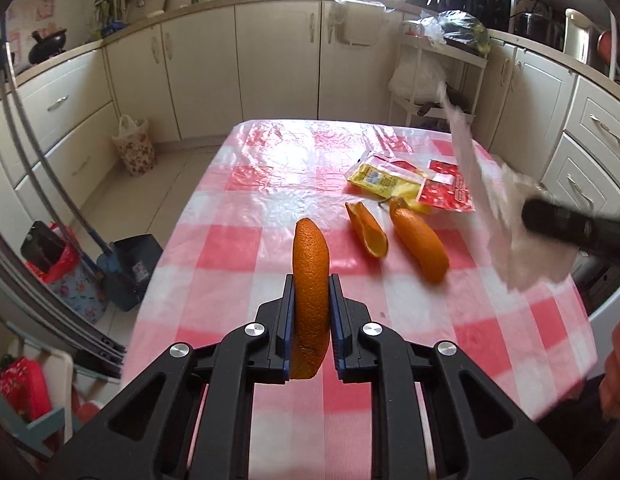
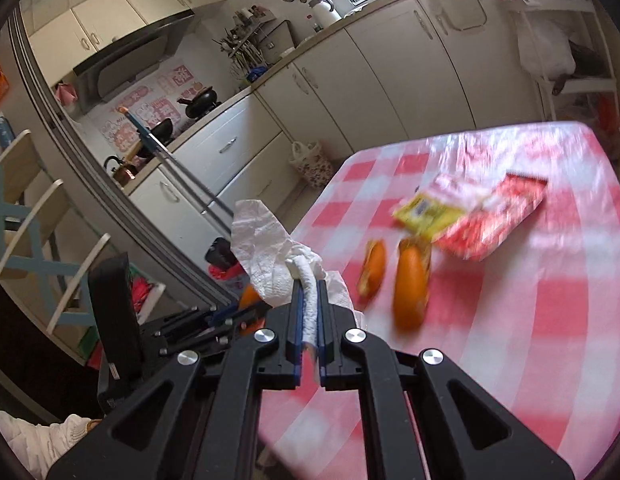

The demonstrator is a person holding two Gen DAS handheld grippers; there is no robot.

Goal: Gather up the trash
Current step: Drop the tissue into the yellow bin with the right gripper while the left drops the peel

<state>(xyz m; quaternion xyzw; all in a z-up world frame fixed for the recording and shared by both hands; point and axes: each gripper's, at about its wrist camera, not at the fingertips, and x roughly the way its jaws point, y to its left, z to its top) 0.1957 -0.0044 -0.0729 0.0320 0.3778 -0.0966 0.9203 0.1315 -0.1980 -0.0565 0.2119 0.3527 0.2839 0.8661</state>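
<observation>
The left gripper (image 1: 310,300) clamps an orange peel (image 1: 310,280) above the counter (image 1: 250,200). The right gripper (image 2: 309,308) pinches a white tissue (image 2: 270,256). Two peels (image 1: 394,236) and wrappers (image 1: 410,184) lie on the counter.

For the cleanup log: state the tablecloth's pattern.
The tablecloth is a pink-red and white check under clear plastic, sharpest in the left wrist view.

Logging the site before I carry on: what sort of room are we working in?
A home kitchen, most likely: cream cabinets under a countertop, pans on a stove below a range hood, and a table with a pink checked cloth.
</observation>
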